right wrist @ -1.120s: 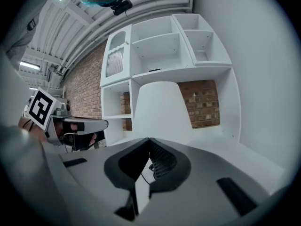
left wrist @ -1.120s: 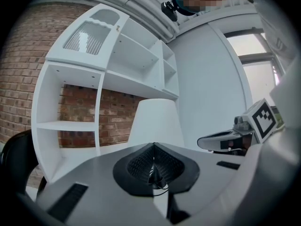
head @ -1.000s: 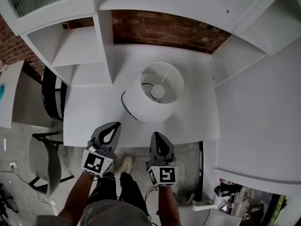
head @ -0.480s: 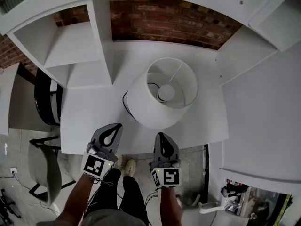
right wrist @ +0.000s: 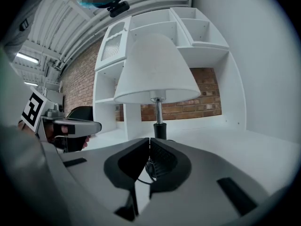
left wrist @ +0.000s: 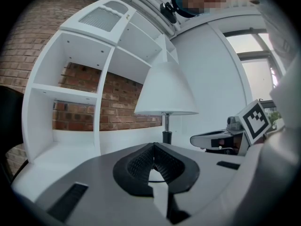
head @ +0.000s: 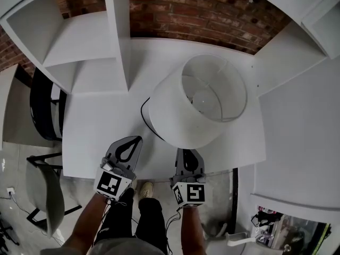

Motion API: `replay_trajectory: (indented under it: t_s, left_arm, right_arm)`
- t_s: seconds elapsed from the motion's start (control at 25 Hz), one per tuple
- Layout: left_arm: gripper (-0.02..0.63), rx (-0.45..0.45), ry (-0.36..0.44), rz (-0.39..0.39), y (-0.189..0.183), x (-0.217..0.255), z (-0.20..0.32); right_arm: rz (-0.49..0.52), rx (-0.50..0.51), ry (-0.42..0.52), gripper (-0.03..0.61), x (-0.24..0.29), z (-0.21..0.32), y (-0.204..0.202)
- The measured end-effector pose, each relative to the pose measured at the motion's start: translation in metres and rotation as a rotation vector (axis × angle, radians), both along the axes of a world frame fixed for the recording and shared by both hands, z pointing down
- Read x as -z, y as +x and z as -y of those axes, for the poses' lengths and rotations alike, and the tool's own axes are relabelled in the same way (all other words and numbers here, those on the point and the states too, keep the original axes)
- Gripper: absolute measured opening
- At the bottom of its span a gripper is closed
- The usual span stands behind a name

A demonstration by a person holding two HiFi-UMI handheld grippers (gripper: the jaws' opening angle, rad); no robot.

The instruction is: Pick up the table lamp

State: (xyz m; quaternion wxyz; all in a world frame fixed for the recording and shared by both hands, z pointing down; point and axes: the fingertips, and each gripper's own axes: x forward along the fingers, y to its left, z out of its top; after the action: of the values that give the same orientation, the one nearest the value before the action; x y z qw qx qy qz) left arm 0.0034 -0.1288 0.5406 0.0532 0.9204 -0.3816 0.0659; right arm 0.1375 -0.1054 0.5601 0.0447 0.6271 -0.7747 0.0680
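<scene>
Both jaw pairs together, nothing between them: left gripper [head: 136, 141] and right gripper [head: 183, 153] hover at near edge of desk [head: 93, 129]. Lamp [head: 197, 108] stands mid-desk, just beyond them, untouched. Cubes [head: 112, 184] carry black-and-white square markers.

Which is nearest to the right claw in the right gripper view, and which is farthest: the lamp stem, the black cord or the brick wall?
1. Black cord: lying on the desk, just ahead of the right claw.
2. Lamp stem: upright, behind the cord.
3. Brick wall: at the very back.
</scene>
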Motion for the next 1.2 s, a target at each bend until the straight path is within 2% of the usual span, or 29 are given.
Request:
replay_trajectory:
  t_s: [0.52,0.68,0.76,0.8,0.84,1.0,1.2]
  left_arm:
    - [0.003,0.023,0.015,-0.011,-0.007,-0.022,0.026]
    - [0.003,0.029,0.016,-0.012,-0.007,-0.023,0.034]
    - [0.003,0.031,0.017,-0.012,-0.007,-0.025,0.036]
    - [0.003,0.031,0.017,-0.012,-0.007,-0.026,0.037]
    - [0.003,0.032,0.015,-0.012,-0.008,-0.027,0.037]
    - [0.003,0.037,0.013,-0.009,-0.010,-0.030,0.039]
    - [0.003,0.040,0.011,-0.007,-0.012,-0.031,0.043]
  right_arm:
    - [0.016,0.022,0.029,0.023,-0.022,0.041,-0.007]
    - [0.025,0.000,0.035,0.025,-0.024,0.051,-0.004]
    - [0.035,-0.003,0.035,0.050,-0.027,0.055,-0.003]
    - [0.039,0.002,0.033,0.095,-0.028,0.057,-0.003]
    - [0.040,0.008,0.030,0.114,-0.030,0.058,-0.004]
    - [0.028,0.024,0.030,0.161,-0.032,0.063,-0.007]
    - [0.013,0.023,0.040,0.177,-0.032,0.063,-0.009]
